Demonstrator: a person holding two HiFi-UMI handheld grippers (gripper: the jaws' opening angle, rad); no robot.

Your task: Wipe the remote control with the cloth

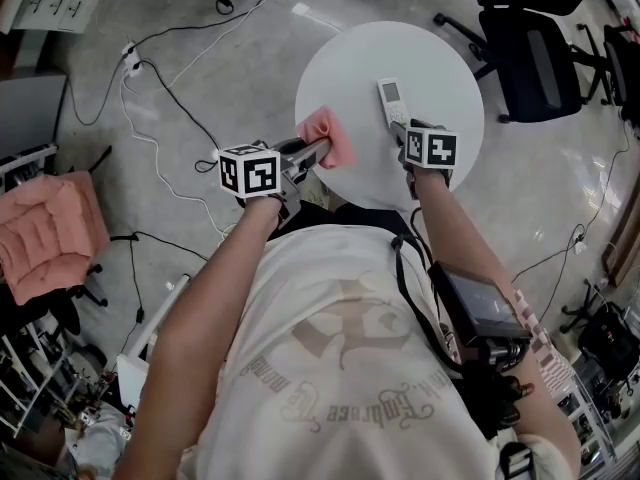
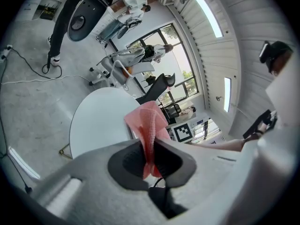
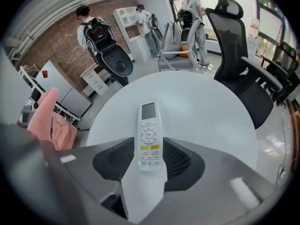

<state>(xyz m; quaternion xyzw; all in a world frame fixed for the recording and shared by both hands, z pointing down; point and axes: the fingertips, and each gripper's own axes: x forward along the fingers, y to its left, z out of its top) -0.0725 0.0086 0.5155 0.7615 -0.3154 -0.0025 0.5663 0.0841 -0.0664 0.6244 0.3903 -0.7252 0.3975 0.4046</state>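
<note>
Left tongs clamped on the cloth, its lower end hidden, at the tabletop rim. Right tongs grip the remote by its near end; bare tabletop lies beyond.

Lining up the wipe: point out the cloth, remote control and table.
cloth (image 2: 148, 123), left gripper view, on its upper fold
remote control (image 3: 149, 136), right gripper view, on its button pad
table (image 1: 445, 68), head view, on its bare top

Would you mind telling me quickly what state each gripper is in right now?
Left gripper: closed, holding the pink cloth.
Right gripper: closed on the near end of the remote control.
</note>
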